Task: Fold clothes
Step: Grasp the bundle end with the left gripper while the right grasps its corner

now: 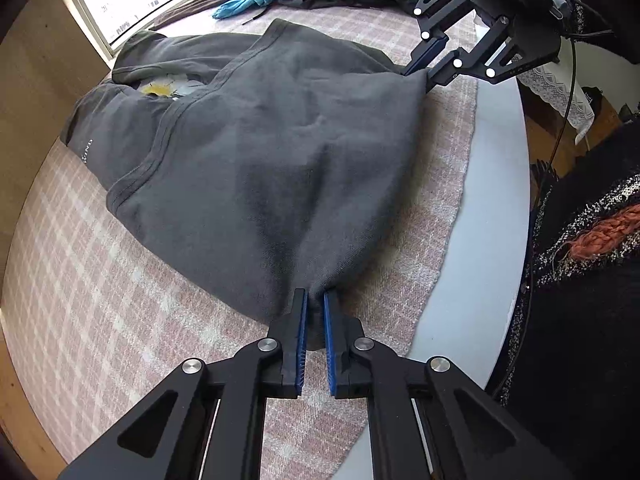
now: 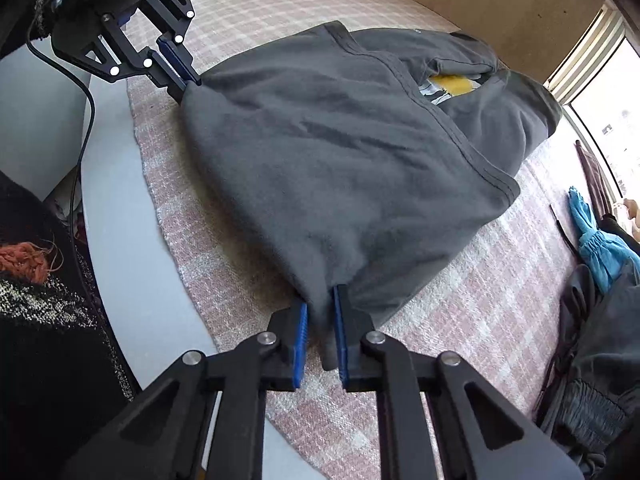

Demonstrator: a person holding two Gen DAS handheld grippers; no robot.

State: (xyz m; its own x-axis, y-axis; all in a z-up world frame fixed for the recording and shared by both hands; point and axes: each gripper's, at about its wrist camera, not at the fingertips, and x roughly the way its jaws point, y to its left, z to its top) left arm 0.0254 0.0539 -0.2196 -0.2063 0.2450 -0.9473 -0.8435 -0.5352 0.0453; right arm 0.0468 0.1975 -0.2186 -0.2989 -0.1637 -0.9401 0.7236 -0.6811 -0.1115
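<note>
Gripping: left gripper [image 1: 315,300] pinches grey shirt [image 1: 256,152] corner, fingers nearly together.
Right gripper [image 2: 320,300]: likewise pinching shirt.
Shirt: on pink checked cloth [image 1: 100,280].
Nearby: clothes pile [image 2: 600,340], 3 o'clock in right view.

I get bright daylight from the window [image 1: 120,0], far ahead and left of my left tongs [image 1: 315,300], and it is blown out to white. The grey sweatshirt [image 1: 280,140] shows soft shadows in its folds. Both views stay sharp at centre, but the fisheye bends the edges and darkens the corners.
</note>
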